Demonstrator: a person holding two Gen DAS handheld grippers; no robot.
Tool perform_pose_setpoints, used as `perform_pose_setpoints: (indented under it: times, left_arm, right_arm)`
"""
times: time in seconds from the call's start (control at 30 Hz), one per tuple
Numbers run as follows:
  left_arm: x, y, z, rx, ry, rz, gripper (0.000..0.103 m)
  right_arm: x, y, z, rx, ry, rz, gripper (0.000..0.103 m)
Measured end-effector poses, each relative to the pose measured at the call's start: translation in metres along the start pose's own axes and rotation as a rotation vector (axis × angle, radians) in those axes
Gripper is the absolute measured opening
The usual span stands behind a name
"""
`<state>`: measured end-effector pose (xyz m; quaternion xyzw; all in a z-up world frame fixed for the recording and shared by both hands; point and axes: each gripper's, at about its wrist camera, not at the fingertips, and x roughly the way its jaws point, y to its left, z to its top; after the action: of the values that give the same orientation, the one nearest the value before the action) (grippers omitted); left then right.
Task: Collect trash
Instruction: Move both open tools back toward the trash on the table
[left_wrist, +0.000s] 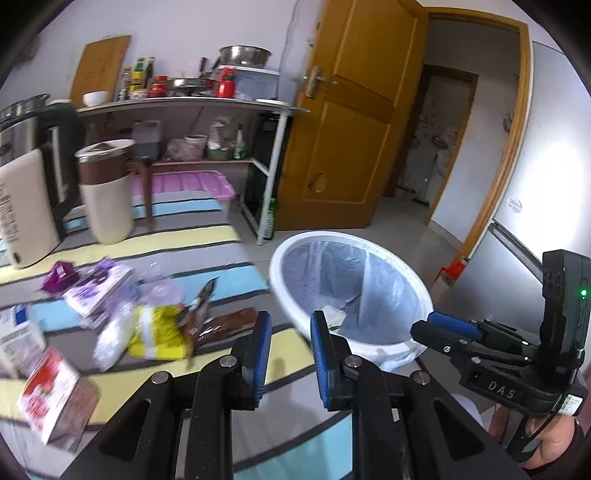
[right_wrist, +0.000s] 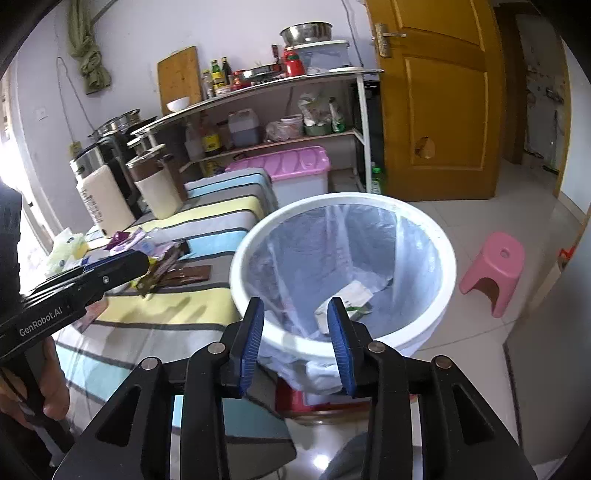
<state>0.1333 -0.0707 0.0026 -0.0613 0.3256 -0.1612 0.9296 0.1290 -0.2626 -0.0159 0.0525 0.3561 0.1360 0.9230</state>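
Several pieces of trash lie on the striped tablecloth (left_wrist: 207, 240): a yellow packet (left_wrist: 159, 332), a brown wrapper (left_wrist: 229, 325), a purple carton (left_wrist: 99, 291) and a red-and-white carton (left_wrist: 48, 391). Beside the table's edge stands a white bin (left_wrist: 369, 347) lined with a clear bag. A white-and-green packet (right_wrist: 347, 299) lies at its bottom. My left gripper (left_wrist: 291, 317) is open and empty, between the brown wrapper and the bin. My right gripper (right_wrist: 295, 306) hangs open over the bin's near rim (right_wrist: 295, 341), holding nothing. Each gripper also shows in the other view, the right gripper (left_wrist: 436, 325) and the left gripper (right_wrist: 136, 258).
A steel kettle (left_wrist: 26, 177) and a cream canister (left_wrist: 107, 192) stand at the table's far end. Behind are a loaded shelf rack (left_wrist: 192, 107), a pink-lidded box (right_wrist: 291, 166) and a wooden door (right_wrist: 436, 99). A pink stool (right_wrist: 495, 269) sits on the floor right of the bin.
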Motion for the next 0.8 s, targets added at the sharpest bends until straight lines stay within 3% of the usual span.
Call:
perform_pose_setpoints:
  times: [0.13,0.3,0.47,0.7,0.8]
  left_arm:
    - [-0.017,0.011,-0.011,-0.020,-0.005,0.048,0.022]
    - [-0.037,0.024,-0.025,-0.024,-0.024,0.129,0.022]
    - [-0.054,0.044,-0.039,-0.059,-0.029,0.178,0.022]
    - [-0.078,0.071,-0.048,-0.098,-0.061,0.219,0.022]
    - [-0.086,0.084,-0.050,-0.122,-0.071,0.246,0.022]
  right_arm:
    - [-0.006,0.014,-0.006,-0.021,-0.012,0.039,0.038]
    - [-0.012,0.038,-0.011,-0.080,-0.046,0.099,0.051]
    - [-0.011,0.057,-0.012,-0.090,-0.038,0.168,0.051]
    - [-0.015,0.087,-0.015,-0.199,-0.099,0.176,0.051]
    - [-0.011,0.092,-0.013,-0.174,-0.076,0.207,0.051]
